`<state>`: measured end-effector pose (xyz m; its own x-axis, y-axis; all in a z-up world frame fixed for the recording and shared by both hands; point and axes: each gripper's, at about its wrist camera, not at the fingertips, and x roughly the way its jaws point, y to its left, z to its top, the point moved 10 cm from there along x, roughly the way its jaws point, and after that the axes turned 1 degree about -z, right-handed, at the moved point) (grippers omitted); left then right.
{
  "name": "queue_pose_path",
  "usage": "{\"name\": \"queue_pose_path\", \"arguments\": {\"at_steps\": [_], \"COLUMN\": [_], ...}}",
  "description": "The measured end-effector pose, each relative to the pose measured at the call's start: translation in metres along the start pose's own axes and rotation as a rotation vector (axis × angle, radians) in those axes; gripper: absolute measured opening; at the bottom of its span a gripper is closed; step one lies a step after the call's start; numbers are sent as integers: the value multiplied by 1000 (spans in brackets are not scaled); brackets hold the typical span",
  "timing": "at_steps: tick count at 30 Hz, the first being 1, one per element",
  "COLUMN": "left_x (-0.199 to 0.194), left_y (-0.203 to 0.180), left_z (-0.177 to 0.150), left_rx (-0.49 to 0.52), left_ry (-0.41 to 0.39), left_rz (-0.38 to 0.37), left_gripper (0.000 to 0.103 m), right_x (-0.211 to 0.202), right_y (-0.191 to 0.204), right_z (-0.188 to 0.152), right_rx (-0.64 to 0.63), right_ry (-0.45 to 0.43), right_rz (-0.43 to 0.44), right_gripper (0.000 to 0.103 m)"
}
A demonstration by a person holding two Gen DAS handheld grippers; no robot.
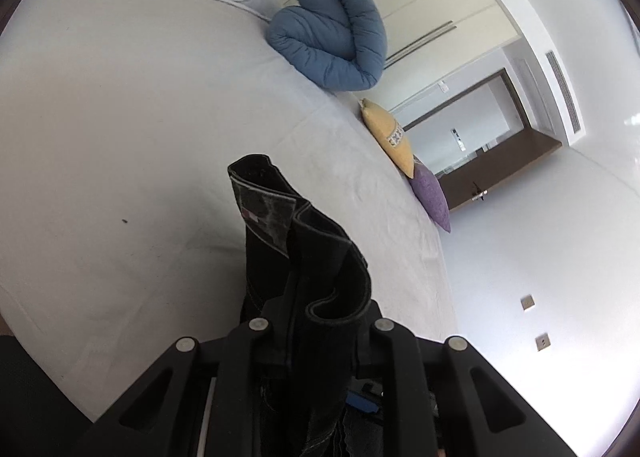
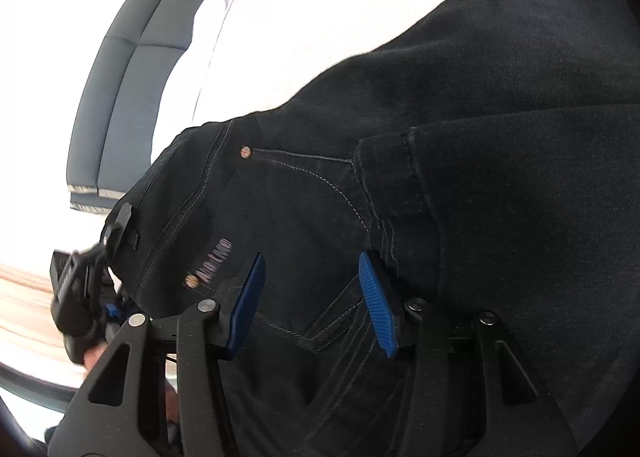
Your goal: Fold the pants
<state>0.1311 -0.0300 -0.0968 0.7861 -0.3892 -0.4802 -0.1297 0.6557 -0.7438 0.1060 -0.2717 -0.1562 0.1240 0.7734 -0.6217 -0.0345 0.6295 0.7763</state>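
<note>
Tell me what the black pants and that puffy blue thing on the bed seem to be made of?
Black pants: looks like denim, matte, with contrast stitching and metal rivets at the pocket. Puffy blue thing: seemingly quilted, padded fabric, judging by its stitched ribs and plump folds; the exact fibre can't be told.

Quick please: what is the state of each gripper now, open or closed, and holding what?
Left gripper: closed on the waistband of the black jeans.
Right gripper: jaws open, right over the jeans near the pocket, gripping nothing.

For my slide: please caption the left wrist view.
Left gripper clamps black pants above a white bed.
</note>
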Motion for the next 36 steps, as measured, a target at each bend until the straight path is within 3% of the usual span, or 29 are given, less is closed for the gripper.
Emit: {"name": "queue_pose_path", "arguments": {"at_steps": [3,7,8,13,17,22,24,25,28,36], "left_x": [4,17,21,40,49,51,51,51,55,75], "left_y": [-39,-92,-103,-142,-157,-171,-181,-186,-196,-210], "left_z": [-14,-45,-54,-101,-131,-169,-189,-199,-229,-285], "left_rx": [132,298,335,505,599,731,798,825,868,934], "left_ry": [24,77,90,166,216,269,294,307,357,478], "left_rz": [-8,-32,-36,-34,-29,-26,-39,-48,-70,-95], "left_gripper": [19,19,19,19,19,19,19,19,19,19], "right_x": [-47,-101,-107,-132,-137,-133,-141,-141,-153,-179], "right_y": [30,49,53,50,43,17,4,-2,-29,-112], "right_z": [18,28,25,13,10,14,11,10,4,-12], "right_rx": [-20,-71,-89,-176,-131,-113,-116,-130,-133,-58], "right_ry": [-91,-115,-106,-89,-81,-85,-105,-107,-134,-182], "right_rz": [111,162,152,103,121,46,43,32,-37,-104], "right_gripper": [51,64,68,69,69,69,54,31,19,16]}}
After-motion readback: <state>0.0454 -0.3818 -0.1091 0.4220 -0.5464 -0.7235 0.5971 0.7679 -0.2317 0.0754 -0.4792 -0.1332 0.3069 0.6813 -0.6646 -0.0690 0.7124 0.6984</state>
